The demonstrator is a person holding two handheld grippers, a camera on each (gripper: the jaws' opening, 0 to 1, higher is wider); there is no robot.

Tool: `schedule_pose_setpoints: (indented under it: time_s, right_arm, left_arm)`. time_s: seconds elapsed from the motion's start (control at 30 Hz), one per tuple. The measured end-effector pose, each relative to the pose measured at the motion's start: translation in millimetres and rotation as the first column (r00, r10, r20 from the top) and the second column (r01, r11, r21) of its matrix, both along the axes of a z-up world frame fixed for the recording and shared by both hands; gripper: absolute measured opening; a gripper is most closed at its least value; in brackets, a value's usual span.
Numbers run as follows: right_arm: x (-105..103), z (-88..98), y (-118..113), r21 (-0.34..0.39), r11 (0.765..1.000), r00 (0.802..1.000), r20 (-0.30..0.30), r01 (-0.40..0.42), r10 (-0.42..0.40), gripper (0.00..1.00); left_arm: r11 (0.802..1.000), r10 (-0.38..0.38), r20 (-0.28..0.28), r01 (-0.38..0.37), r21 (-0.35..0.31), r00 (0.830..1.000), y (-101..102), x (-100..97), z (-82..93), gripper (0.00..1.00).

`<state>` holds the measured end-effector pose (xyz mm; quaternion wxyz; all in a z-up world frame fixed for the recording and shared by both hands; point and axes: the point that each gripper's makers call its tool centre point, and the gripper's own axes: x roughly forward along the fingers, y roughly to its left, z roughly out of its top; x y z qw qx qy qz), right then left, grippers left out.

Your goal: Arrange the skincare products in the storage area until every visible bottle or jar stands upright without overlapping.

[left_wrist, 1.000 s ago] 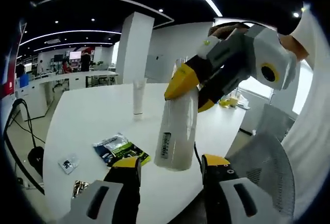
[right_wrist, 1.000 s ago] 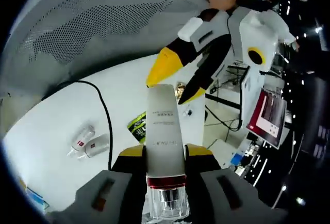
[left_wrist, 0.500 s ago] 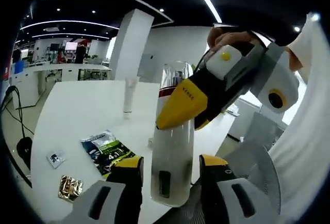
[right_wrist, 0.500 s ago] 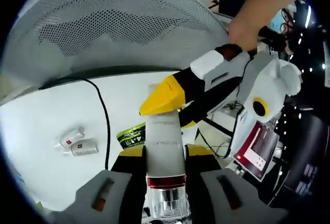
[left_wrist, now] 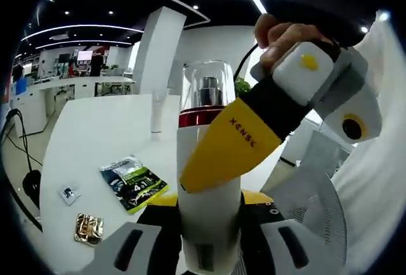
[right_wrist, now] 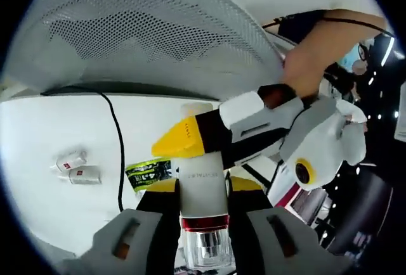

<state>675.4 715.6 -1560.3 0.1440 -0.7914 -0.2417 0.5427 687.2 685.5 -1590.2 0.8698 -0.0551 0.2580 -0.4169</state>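
The right gripper (right_wrist: 202,202) clamps a white pump bottle (right_wrist: 202,177) just above its red band, the clear cap toward the camera. In the left gripper view, the same bottle (left_wrist: 208,180) stands between the jaws of the left gripper (left_wrist: 206,208), which appear closed against its lower body. The bottle is held above a white table (left_wrist: 95,135).

On the table lie a green packet (left_wrist: 132,183), a gold sachet (left_wrist: 88,229) and a small sachet (left_wrist: 69,193). A white tube (left_wrist: 156,114) stands farther back. The right gripper view shows two small tubes (right_wrist: 75,167), a black cable (right_wrist: 114,142) and a white mesh chair back (right_wrist: 158,31). The room is an open office with a white column (left_wrist: 152,59) and ceiling strip lights.
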Motion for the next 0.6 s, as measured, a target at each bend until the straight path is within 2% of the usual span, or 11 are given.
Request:
schedule_pose_setpoints:
  time_s: [0.13,0.17,0.3,0.6]
  right_arm:
    - [-3.0,-1.0,0.8,-0.001,1.0,1.0,0.008,-0.007,0.007,0.25]
    - [-4.2,-1.6,0.4,-0.003,1.0,1.0,0.005,-0.012,0.012,0.25]
    - [-6.0,-3.4,0.3,-0.002,1.0,1.0,0.0,-0.02,0.02,0.25]
    - [-3.3,-5.2,1.1,0.007,1.0,1.0,-0.005,-0.017,0.017,0.26]
  left_arm:
    - [1.0,-0.003,0.003,0.003,0.028,1.0,1.3,-2.5,-2.1,0.34]
    - [1.0,-0.007,-0.018,0.007,0.026,1.0,1.3,-4.5,-3.4,0.33]
    - [0.999,-0.006,-0.028,0.007,0.035,1.0,1.8,-6.5,-4.6,0.32]
    - [1.0,-0.001,-0.085,0.001,0.006,0.996,3.1,-6.8,-5.7,0.31]
